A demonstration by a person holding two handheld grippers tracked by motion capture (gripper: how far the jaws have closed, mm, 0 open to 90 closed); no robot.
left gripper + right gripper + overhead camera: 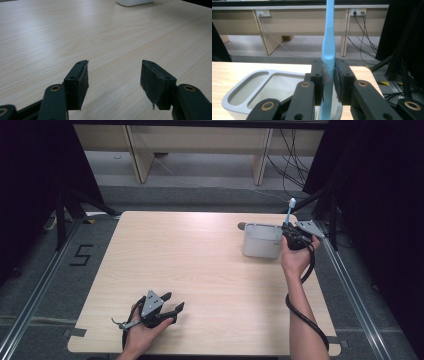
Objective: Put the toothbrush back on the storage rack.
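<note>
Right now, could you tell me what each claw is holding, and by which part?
The right claw grips an upright light-blue toothbrush at its ribbed handle, above the grey holder. The left claw is open, holding nothing.

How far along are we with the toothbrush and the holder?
Done: the right gripper is shut on the blue toothbrush, held upright. In hand: it sits over the grey holder. Left: lower and release it. The left gripper rests open on the table.

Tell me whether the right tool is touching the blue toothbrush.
Touching. The right gripper view shows the right tool with both pads pressed flat against the blue toothbrush handle, no gap on either side, above the white holder.
</note>
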